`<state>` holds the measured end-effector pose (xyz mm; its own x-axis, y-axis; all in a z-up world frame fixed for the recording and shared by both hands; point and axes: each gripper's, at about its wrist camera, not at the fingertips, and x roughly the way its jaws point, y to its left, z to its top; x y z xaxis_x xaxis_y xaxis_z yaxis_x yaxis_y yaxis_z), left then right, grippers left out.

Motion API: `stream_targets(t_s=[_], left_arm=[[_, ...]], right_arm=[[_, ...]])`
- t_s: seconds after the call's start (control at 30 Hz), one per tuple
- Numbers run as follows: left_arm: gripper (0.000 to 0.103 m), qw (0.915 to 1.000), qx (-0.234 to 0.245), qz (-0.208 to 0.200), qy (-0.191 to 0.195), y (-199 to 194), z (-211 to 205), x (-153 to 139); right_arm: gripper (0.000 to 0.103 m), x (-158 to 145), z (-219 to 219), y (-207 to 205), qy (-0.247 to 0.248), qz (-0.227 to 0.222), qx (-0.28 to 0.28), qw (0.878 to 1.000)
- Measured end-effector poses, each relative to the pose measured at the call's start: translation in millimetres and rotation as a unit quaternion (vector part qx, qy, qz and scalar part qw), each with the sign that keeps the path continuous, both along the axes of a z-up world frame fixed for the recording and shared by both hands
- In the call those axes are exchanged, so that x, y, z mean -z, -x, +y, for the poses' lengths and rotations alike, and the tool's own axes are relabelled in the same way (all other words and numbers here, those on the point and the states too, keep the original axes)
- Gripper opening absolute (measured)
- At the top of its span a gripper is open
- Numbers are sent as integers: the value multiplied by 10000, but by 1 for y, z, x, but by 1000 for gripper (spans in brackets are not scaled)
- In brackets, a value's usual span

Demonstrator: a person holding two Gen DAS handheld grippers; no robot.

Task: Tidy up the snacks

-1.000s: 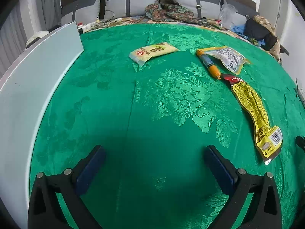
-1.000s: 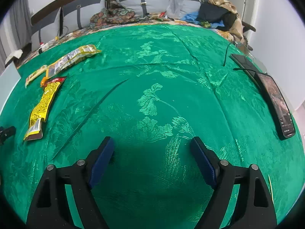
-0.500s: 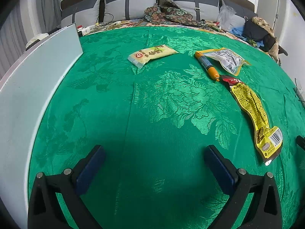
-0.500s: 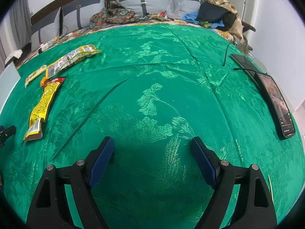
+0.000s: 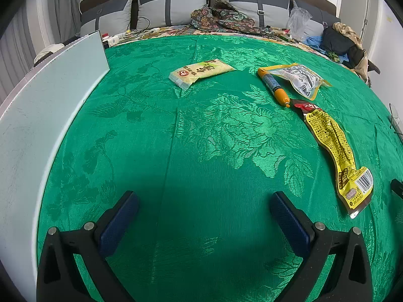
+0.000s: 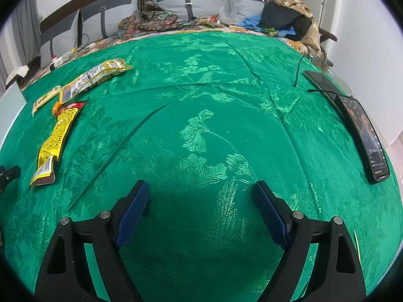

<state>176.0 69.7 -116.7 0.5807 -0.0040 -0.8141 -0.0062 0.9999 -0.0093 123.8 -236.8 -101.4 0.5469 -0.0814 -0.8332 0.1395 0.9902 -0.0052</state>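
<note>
A: Green brocade cloth (image 5: 206,151) everywhere. Where are your tongs?

B: My left tongs (image 5: 204,206) hover low over the cloth, spread wide, nothing between the blue pads (image 5: 118,221). My right tongs (image 6: 200,198) same: spread, empty.

A: Snacks?

B: All ahead of the left tongs, none touched. Pale pack (image 5: 201,71) far centre. Sausage stick (image 5: 274,88) to its right, just beside a clear pouch (image 5: 299,78). Long yellow pack (image 5: 335,148) runs from the sausage's tip toward me, along the right side.

A: Right view?

B: Same lot sits far left: yellow pack (image 6: 55,141), pouch (image 6: 95,78), pale pack (image 6: 45,98), well apart from my right tongs. Sausage barely visible there.

A: Anything else?

B: White board (image 5: 45,115) on the left edge. Phone (image 6: 365,136) on the right edge, cable beside it. Pillows (image 5: 171,7) and clothes at the back.
</note>
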Motion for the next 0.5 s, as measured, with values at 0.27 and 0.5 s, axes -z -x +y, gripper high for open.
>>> stream_targets(t_s=[0.27,0.5], left_arm=[[103,10000,0,0,1,0,0,0],[103,10000,37,6,-32,2,0,-1]], right_arm=[[87,0,0,0,0,0,1,10000],[87,-1,-1,1,1,1,2,10000]])
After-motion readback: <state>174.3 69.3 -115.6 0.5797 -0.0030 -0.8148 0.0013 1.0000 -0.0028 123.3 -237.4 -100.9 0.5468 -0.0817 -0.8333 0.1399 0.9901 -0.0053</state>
